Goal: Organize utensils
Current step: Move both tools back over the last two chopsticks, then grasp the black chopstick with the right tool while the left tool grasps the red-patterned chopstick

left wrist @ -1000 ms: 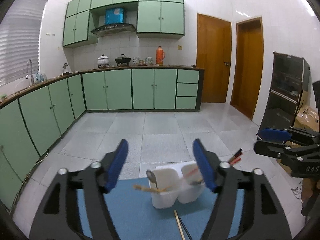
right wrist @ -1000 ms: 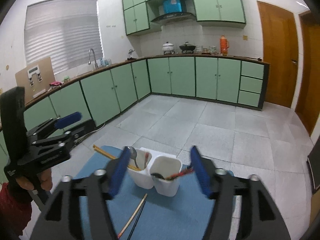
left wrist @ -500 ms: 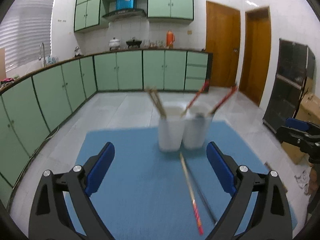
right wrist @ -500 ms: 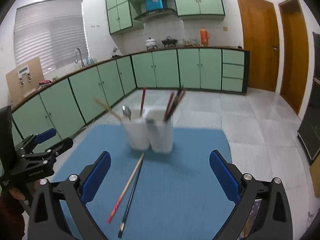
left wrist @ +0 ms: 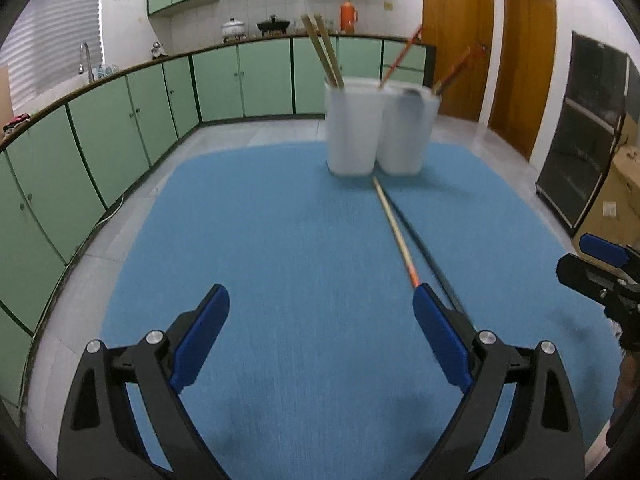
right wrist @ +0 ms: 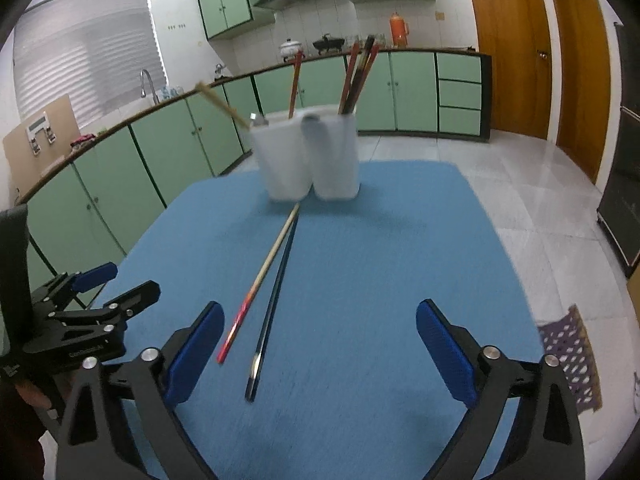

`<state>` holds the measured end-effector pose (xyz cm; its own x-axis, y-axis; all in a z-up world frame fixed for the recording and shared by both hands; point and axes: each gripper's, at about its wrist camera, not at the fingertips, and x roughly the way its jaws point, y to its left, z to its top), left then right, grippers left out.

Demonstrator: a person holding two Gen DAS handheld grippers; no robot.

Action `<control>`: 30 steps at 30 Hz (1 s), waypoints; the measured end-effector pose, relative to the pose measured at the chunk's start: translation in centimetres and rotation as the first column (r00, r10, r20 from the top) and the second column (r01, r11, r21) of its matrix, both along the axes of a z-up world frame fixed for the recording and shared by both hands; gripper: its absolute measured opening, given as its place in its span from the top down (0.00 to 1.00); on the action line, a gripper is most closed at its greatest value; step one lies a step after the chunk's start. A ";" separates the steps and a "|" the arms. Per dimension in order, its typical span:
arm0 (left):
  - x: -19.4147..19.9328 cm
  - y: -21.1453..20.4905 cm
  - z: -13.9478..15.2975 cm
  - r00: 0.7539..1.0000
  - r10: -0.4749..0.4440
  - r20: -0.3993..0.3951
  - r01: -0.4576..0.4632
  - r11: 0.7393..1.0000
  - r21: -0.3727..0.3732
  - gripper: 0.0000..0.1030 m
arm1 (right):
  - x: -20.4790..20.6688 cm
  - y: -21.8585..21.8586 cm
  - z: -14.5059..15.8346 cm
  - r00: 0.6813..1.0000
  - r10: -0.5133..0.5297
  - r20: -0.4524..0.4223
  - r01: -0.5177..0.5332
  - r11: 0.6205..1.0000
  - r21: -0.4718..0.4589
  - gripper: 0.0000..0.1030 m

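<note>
A white two-compartment holder [left wrist: 376, 128] [right wrist: 308, 156] stands at the far side of the blue mat [left wrist: 260, 220] [right wrist: 400, 240], with chopsticks and spoons sticking up from it. Two loose chopsticks lie on the mat in front of it: a pale one with a red end [left wrist: 394, 228] [right wrist: 264, 276] and a black one [left wrist: 424, 248] [right wrist: 274, 296]. My left gripper [left wrist: 322, 312] hangs open low over the mat, its right fingertip near the red end. My right gripper [right wrist: 320, 332] is open, its jaws closing slightly with nothing between them, and both chopsticks' near ends lie by its left finger.
Green kitchen cabinets run along the left and back, with two wooden doors at the right. A black glass-fronted cabinet [left wrist: 588, 148] and cardboard boxes stand right of the table. A patterned rug [right wrist: 568, 356] lies on the tiled floor.
Both grippers have sunk toward the mat and tipped less steeply, and their jaws have spread wider. The holder now shows from its side rather than from above.
</note>
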<state>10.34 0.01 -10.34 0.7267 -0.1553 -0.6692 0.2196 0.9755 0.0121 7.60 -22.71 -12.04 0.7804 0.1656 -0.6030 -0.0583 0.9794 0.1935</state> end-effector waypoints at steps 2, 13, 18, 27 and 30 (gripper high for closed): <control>-0.4 0.0 -0.8 1.000 -0.006 -0.023 0.006 1.000 0.011 0.12 | -0.3 0.8 -0.8 1.000 0.005 -0.017 -0.005 1.000 -0.008 0.17; -1.3 0.9 -3.0 0.995 0.015 -0.094 -0.012 0.999 0.032 0.12 | -1.1 4.2 -4.0 0.992 0.077 -0.104 -0.075 0.997 0.023 0.58; -1.4 1.8 -3.3 0.994 0.032 -0.105 -0.029 0.999 0.031 0.12 | -1.1 5.3 -4.9 0.987 0.097 -0.125 -0.095 0.995 0.017 0.69; -1.1 2.2 -3.3 0.993 0.042 -0.108 -0.040 0.999 0.018 0.12 | -1.2 6.2 -5.4 0.988 0.093 -0.121 -0.096 0.995 -0.021 0.80; -1.0 1.9 -3.4 0.993 0.039 -0.111 -0.038 0.999 0.016 0.12 | -1.3 6.4 -5.5 0.990 0.080 -0.114 -0.084 0.996 -0.029 0.82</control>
<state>9.32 1.92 -13.73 0.6525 -0.1187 -0.7485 0.1828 0.9831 0.0035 6.34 -16.33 -17.51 0.6920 0.2042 -0.6924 -0.1182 0.9783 0.1704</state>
